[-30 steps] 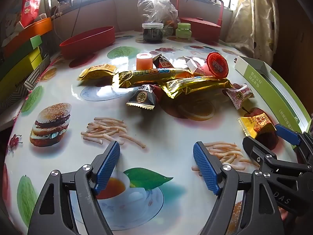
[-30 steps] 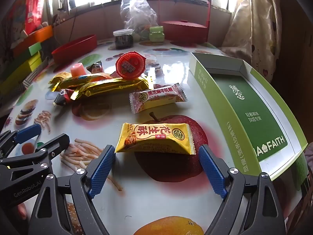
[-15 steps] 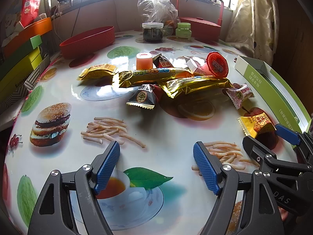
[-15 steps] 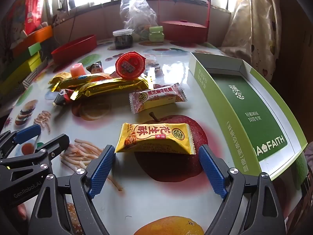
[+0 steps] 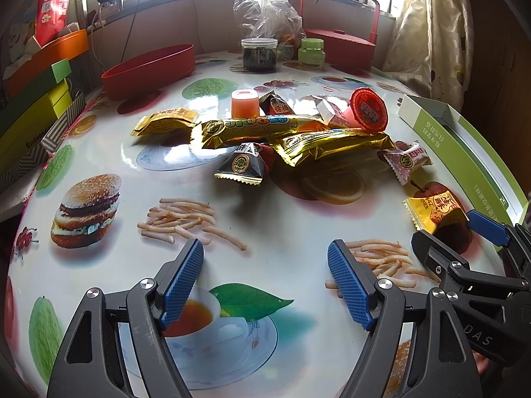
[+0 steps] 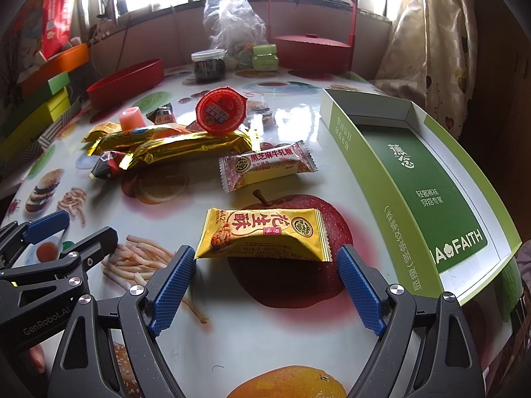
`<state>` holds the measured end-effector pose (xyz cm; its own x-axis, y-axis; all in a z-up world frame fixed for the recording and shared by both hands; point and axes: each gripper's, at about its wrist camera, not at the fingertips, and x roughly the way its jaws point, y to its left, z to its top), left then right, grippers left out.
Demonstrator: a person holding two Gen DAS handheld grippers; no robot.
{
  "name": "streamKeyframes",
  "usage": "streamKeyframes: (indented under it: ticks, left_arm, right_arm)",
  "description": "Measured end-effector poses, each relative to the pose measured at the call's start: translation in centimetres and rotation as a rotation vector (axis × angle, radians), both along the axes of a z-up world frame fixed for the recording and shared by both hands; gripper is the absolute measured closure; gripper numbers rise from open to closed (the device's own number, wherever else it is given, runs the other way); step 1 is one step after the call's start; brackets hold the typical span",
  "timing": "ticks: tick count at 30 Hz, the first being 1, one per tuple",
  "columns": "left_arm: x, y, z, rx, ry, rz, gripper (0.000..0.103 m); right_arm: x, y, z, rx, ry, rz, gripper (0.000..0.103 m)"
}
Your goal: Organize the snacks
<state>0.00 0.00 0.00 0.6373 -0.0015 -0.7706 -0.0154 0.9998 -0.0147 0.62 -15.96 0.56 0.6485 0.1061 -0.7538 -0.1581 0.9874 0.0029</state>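
A pile of wrapped snacks lies mid-table: two long gold bars (image 5: 335, 141), a dark triangular packet (image 5: 240, 165), a small gold packet (image 5: 164, 123), an orange jelly cup (image 5: 244, 102) and a red-lidded jelly cup (image 5: 369, 110). A white-and-red candy (image 6: 267, 165) and a yellow peanut-crisp packet (image 6: 262, 233) lie apart. My right gripper (image 6: 265, 285) is open, its blue pads either side of the yellow packet's near edge, above the table. My left gripper (image 5: 265, 283) is open and empty over the printed tablecloth. An open green box (image 6: 418, 179) lies to the right.
A red oval bowl (image 5: 149, 69), a dark jar (image 5: 259, 53), a green jar (image 5: 311, 51), a plastic bag (image 5: 265, 10) and a red lidded basket (image 5: 338, 46) stand at the back. Coloured boxes (image 5: 30, 112) are stacked along the left edge.
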Motion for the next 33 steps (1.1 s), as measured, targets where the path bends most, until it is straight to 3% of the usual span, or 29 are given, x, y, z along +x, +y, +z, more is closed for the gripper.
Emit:
streamKeyframes:
  ticks: [33]
  left_arm:
    - [-0.07,0.07,0.04,-0.003,0.004,-0.015,0.025]
  right_arm:
    - [-0.17,-0.07,-0.04,0.026,0.0,0.014,0.016]
